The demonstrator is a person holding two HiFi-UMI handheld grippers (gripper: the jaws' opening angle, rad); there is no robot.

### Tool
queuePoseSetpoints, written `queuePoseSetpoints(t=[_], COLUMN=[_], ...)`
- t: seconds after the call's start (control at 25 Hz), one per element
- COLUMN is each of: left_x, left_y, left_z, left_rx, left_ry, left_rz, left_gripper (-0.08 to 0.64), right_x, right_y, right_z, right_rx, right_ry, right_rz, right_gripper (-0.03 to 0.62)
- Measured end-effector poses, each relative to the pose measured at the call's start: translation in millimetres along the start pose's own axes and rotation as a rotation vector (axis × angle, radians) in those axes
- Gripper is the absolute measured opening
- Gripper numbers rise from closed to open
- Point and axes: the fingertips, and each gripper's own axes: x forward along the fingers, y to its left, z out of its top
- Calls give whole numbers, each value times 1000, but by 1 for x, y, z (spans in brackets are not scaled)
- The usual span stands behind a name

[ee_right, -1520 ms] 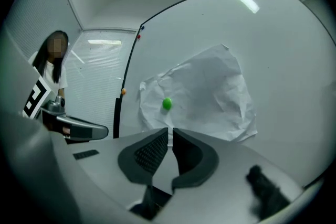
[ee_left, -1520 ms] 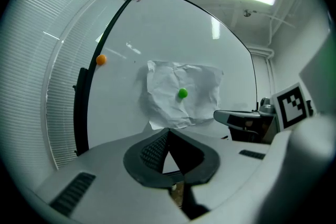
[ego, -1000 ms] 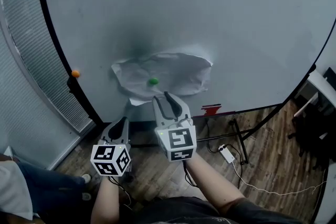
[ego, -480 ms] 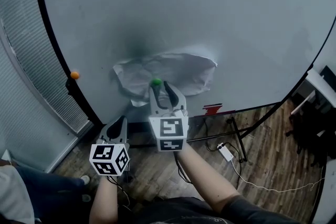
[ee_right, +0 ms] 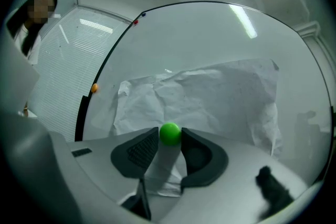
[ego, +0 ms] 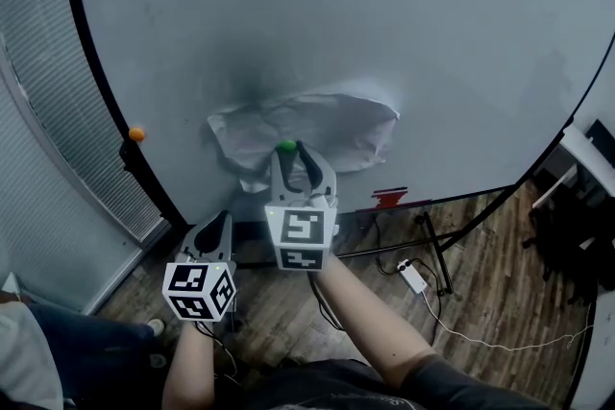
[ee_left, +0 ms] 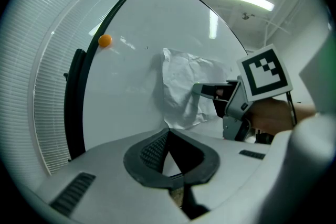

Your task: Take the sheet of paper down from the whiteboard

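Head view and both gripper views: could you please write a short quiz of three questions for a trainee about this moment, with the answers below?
1. Which colour has the magnet between the jaws of the right gripper? A orange, B green, C red.
2. True or false: the jaws of the left gripper are together, with nothing between them.
3. Where is the orange magnet relative to the sheet of paper?
Key: 1 B. 2 True. 3 To its left in the head view, at the edge of the whiteboard, apart from the paper.
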Motion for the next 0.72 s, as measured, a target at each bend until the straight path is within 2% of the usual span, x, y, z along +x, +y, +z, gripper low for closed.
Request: queuePoseSetpoints(t=[0.28,0.72], left_x=[2,14], left_y=[5,7], left_z=[-6,-13], left_rx=[-7,-2], left_ry=[11,21], left_rz=[10,5], left_gripper=[9,9], right_x=[0,-1], right_y=[-1,-2], right_z=[0,0], right_rx=[-19,-28], right_ry=[-8,-14], right_rz=[-33,5], right_gripper=[135,120])
